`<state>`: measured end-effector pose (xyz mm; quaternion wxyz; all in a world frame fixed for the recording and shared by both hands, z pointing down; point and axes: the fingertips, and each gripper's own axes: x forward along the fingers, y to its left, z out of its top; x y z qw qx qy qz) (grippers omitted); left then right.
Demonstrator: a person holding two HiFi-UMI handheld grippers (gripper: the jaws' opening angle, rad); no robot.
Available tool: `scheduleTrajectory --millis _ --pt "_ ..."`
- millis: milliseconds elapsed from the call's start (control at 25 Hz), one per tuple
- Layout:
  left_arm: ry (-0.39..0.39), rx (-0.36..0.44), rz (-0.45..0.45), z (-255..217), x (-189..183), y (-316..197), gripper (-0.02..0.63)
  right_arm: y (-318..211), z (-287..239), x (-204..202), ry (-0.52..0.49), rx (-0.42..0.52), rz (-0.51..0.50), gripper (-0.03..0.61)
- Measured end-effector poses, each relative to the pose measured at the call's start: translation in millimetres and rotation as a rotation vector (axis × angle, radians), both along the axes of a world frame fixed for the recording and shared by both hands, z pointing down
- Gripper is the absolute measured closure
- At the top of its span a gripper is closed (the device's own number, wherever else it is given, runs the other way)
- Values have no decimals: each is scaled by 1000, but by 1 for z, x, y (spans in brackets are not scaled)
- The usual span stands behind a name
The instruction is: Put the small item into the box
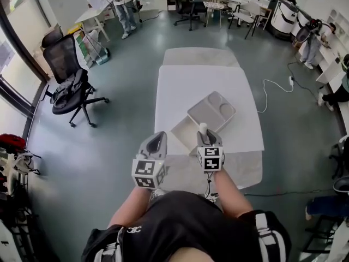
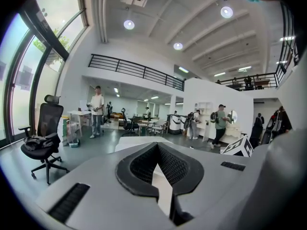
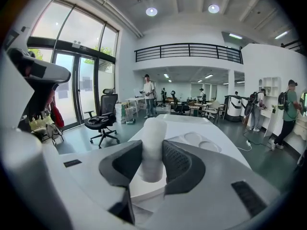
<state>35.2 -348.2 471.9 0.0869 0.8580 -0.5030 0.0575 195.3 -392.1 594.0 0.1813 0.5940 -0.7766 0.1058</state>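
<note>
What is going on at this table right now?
A person works at a white table with a gripper in each hand. The right gripper is shut on a small white cylinder, held upright over the open white box. The left gripper holds nothing. The cylinder has not yet been released.

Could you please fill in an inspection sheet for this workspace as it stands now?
Surface: white table, carrying only the box.
Job's things: open box with its lid lying next to it; white cylinder held upright near the box.
Clutter: nothing seen.
Grippers: right tongs closed on the white cylinder; left tongs shut, nothing between them.
Cables: white cable on the floor right of the table.
Surroundings: black office chair to the left; people at far desks.
</note>
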Motion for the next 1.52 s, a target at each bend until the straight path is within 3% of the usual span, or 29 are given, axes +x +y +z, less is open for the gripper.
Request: scheduleTrajectory --millis 840,1280,1520 --pt "-15 -21 -165 3 -79 2 608 -22 73 -70 95 -205 -134 451" --pt "-8 -35 -257 9 -119 15 607 -32 106 -81 167 -281 -91 453" --pt "-11 -44 -274 13 -134 18 609 -38 110 -86 145 -300 -49 448"
